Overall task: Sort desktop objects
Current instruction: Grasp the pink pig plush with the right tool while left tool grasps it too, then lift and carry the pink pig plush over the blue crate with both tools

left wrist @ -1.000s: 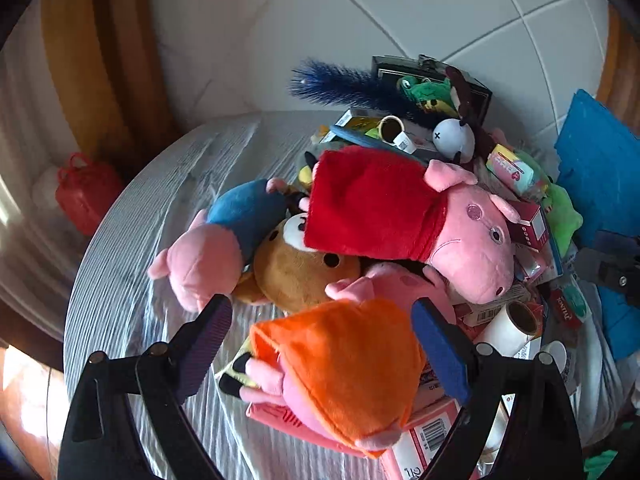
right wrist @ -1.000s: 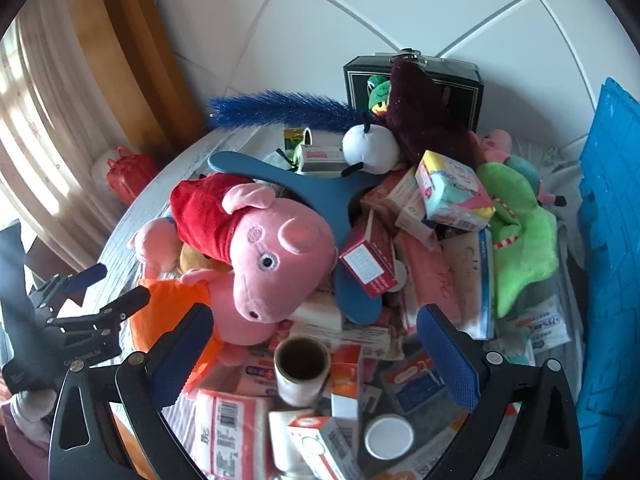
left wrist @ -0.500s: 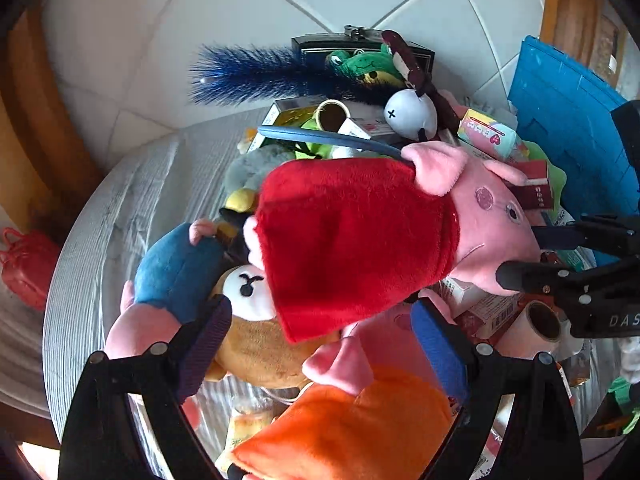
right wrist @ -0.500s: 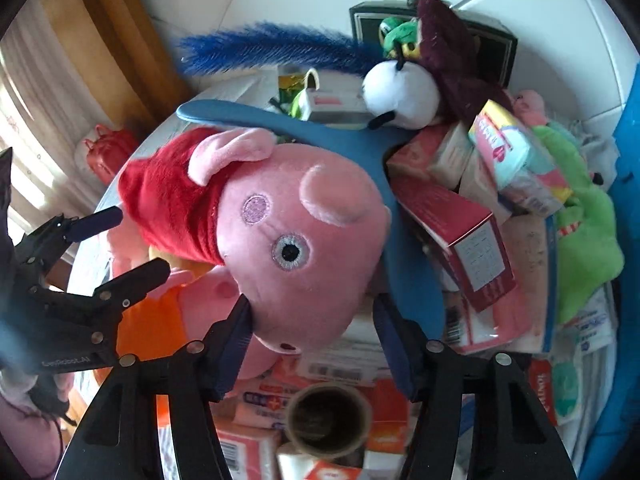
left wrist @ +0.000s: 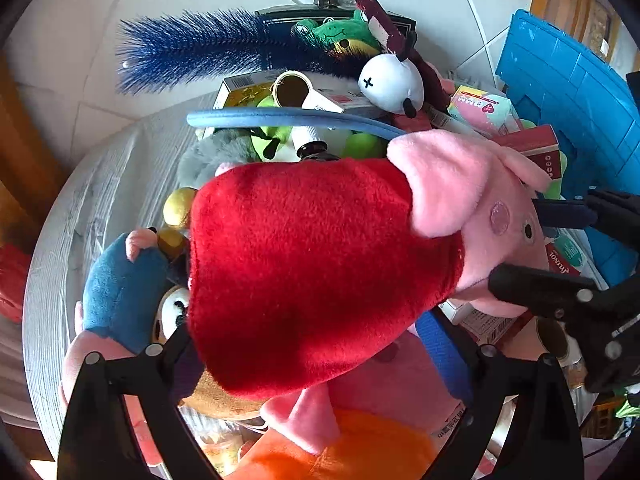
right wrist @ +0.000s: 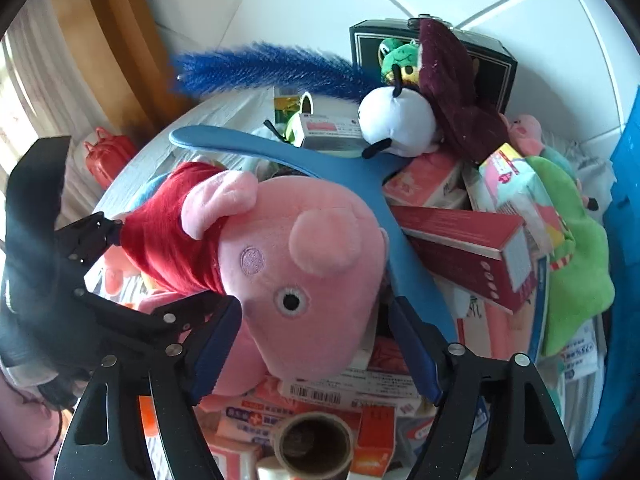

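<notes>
A pink pig plush in a red dress [left wrist: 320,264] lies on top of a pile of toys and boxes. Its red body sits between the wide-set fingers of my left gripper [left wrist: 312,352], which stands open around it. The pig's head [right wrist: 304,272] is between the blue pads of my right gripper [right wrist: 316,344], whose jaws are opening. The left pad touches the head and the right pad stands just off it. Each gripper shows in the other's view: the right gripper [left wrist: 516,248] astride the head, the left gripper [right wrist: 168,264] astride the dress.
Under the pig lie an orange-dress pig [left wrist: 360,452], a blue-dress pig [left wrist: 120,292], a blue curved plastic piece [right wrist: 280,156], a red box [right wrist: 472,256] and a tape roll [right wrist: 312,444]. A blue crate [left wrist: 568,92] stands at the right of the round cloth-covered table [left wrist: 92,208].
Both grippers have come down onto the red-dress pig. The right jaws narrowed around its head, then widened again. The left gripper rolled and now straddles the red body.
</notes>
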{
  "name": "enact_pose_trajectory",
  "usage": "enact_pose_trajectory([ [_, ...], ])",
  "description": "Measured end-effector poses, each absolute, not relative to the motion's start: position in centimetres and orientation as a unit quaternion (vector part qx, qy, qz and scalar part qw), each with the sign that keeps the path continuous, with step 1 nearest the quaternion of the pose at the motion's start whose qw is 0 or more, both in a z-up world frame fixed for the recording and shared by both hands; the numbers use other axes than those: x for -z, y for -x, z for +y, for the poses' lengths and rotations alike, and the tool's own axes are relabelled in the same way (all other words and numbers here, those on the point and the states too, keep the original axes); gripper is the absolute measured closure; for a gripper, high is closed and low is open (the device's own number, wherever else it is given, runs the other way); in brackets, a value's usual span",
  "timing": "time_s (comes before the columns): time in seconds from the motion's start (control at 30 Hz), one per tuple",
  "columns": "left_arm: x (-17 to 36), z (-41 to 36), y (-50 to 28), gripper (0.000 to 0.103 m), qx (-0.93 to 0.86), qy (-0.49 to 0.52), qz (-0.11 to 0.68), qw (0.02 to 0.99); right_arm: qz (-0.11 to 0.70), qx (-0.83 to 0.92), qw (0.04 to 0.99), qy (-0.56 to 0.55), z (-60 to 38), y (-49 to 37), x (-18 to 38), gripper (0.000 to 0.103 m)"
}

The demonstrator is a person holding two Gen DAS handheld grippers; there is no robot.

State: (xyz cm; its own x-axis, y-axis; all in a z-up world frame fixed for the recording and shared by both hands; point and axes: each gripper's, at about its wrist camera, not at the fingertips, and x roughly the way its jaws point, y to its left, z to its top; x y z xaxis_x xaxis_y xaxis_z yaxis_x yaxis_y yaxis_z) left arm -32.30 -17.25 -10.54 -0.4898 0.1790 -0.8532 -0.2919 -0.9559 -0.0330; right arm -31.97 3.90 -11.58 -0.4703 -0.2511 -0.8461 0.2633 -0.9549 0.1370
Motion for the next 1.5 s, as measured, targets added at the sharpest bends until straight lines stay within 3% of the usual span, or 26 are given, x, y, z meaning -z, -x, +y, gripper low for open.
enact_pose_trajectory([
  [0.07, 10.7, -17.0, 32.3, 0.019, -0.861, 0.486, 0.059, 0.137, 0.007, 0.848, 0.160, -0.506, 3.3, 32.5, 12.6, 0.040],
  [0.17, 10.2, -16.6, 31.6, 0.023, -0.868, 0.475, 0.067, 0.129, 0.025, 0.850, 0.156, -0.502, 2.8, 32.1, 12.8, 0.046],
  [0.83, -4.6, -9.5, 24.7, 0.024, -0.937, 0.308, 0.071, 0.146, 0.002, 0.924, 0.163, -0.345, 10.4, 24.2, -1.1, 0.048],
  [1.27, -15.2, 7.6, 24.8, 0.024, -0.940, 0.223, 0.091, 0.242, -0.006, 0.957, 0.063, -0.282, 25.5, 19.7, -12.0, 0.048],
  [1.5, -17.3, 21.1, 26.9, 0.024, -0.921, 0.228, 0.097, 0.299, -0.018, 0.959, 0.005, -0.282, 38.0, 18.0, -14.9, 0.048],
])
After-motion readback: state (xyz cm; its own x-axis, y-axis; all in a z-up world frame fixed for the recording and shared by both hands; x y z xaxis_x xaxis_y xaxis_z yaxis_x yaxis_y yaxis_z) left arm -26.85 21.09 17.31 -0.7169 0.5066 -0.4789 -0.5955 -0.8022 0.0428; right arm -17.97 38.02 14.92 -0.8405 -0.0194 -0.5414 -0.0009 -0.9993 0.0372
